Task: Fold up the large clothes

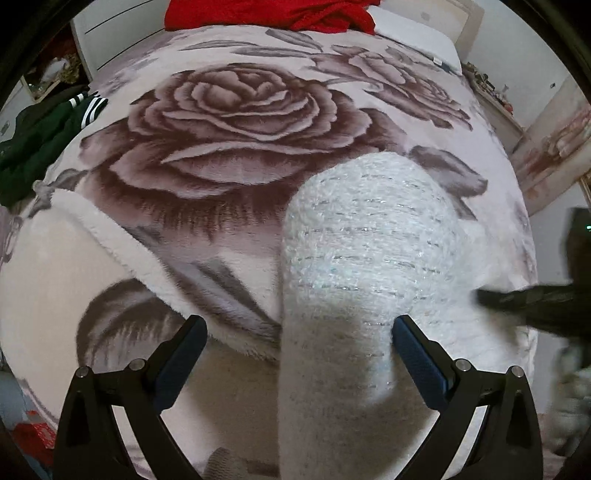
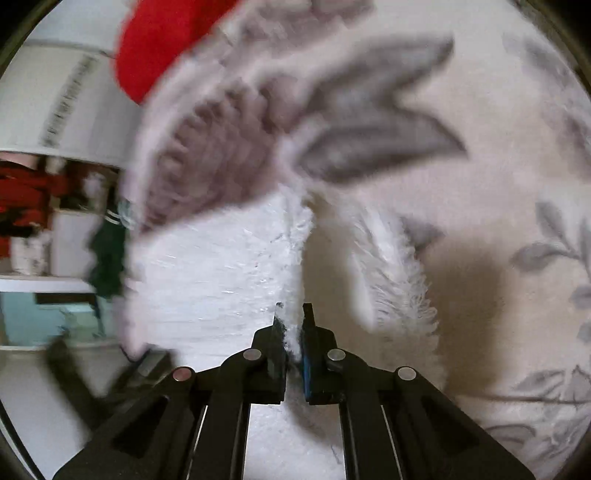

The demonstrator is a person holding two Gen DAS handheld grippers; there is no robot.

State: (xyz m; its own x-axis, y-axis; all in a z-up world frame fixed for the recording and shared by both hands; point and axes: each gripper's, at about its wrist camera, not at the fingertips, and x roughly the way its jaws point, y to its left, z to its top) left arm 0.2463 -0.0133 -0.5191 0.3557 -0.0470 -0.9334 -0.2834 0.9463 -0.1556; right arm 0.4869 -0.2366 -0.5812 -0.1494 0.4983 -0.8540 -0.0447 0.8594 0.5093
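A white fuzzy knit garment (image 1: pixel 362 240) with thin silver stripes lies on the rose-patterned blanket (image 1: pixel 240 110) of a bed. A long part of it runs down between the fingers of my left gripper (image 1: pixel 298 325). That gripper is open wide; its right finger (image 1: pixel 417 362) lies against the knit and the left one stands apart. In the right wrist view my right gripper (image 2: pixel 293 314) is shut on an edge of the white garment (image 2: pixel 221 277), with fluffy fibres pinched between the pads. A dark blurred shape (image 1: pixel 535 299) reaches in over the garment's right side.
A red cloth (image 1: pixel 269 14) lies at the head of the bed by the white headboard. A dark green garment with white stripes (image 1: pixel 37 147) hangs over the bed's left edge. Furniture and clutter stand past the bed's sides.
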